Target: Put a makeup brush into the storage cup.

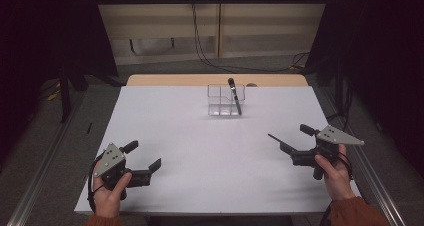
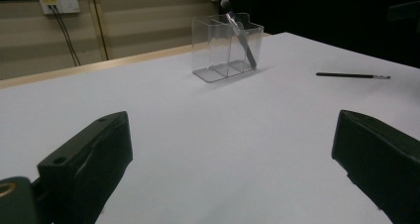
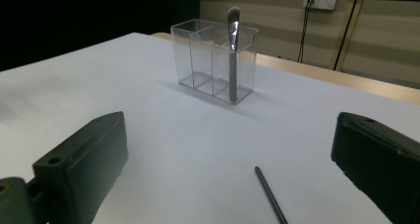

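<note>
Step in hand: I judge it to be picking up the loose pencil and standing it in the clear organizer, where a makeup brush already leans.
Pencil position: it lies flat on the white tabletop, at the right, just in front of my right gripper; in the right gripper view it runs between the two fingers, low and right of centre.
Organizer position: far centre of the tabletop, well apart from both grippers; in the left gripper view I see three compartments side by side.
Brush position: in the right-hand compartment, bristle end up, tilted.
Right gripper state: fingers spread wide, nothing between them but the pencil on the surface, not touching it.
Left gripper state: my left gripper rests near left, fingers wide apart, empty.
How I do it well: I bring the right gripper down low and square across the pencil, close on it near its middle so it doesn't pivot, then lift before travelling. It is thin and could roll or slip, so I close slowly.
Placing advice: I tip it upright above a free compartment and keep off the brush.
Count, pencils: one.
Count, brushes: one.
Count, organizers: one.
Count, grippers: two.
</note>
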`<state>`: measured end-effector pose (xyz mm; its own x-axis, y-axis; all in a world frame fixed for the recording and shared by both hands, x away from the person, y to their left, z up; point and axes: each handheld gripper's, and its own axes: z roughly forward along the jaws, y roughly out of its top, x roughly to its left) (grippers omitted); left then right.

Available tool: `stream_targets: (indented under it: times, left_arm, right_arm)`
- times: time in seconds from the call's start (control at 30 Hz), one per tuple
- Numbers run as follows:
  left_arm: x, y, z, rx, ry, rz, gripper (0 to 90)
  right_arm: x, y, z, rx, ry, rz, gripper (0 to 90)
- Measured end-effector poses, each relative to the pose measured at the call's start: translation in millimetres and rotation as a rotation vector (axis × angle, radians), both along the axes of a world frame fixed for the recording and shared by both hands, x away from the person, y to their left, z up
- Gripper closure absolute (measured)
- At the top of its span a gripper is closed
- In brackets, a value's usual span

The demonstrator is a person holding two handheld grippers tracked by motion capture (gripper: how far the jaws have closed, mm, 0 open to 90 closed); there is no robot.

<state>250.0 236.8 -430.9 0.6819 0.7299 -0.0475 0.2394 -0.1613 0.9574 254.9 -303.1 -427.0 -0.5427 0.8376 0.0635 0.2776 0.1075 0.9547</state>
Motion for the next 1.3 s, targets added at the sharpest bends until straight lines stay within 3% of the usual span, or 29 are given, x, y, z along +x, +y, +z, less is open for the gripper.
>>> stream_targets:
  times: [0.17,0.33,0.63,0.97,1.17,1.3]
  left_arm:
    - [-0.8,-0.7,0.3,0.005,-0.004,-0.004,2.2]
    - [-0.8,-0.5,0.4,0.005,-0.005,-0.006,2.2]
    - [-0.5,-1.3,0.1,0.011,-0.005,-0.014,2.2]
    - [-1.0,-1.9,0.2,0.014,-0.007,-0.017,2.2]
    - [-1.4,0.5,0.0,0.010,-0.004,0.000,2.2]
    - [-2.2,-1.2,0.1,0.019,-0.008,-0.009,2.2]
  right_arm:
    - [13.8,-1.8,2.3,-0.014,0.036,0.019,1.0]
    - [27.6,-5.4,6.3,-0.016,0.034,0.032,0.6]
    - [45.4,-2.6,7.2,-0.093,0.130,0.097,0.8]
    - [60.3,-6.5,10.5,-0.171,0.211,0.087,0.9]
    - [70.3,-10.8,8.6,-0.227,0.301,0.097,1.4]
    - [78.3,-13.8,2.6,-0.280,0.411,0.122,2.7]
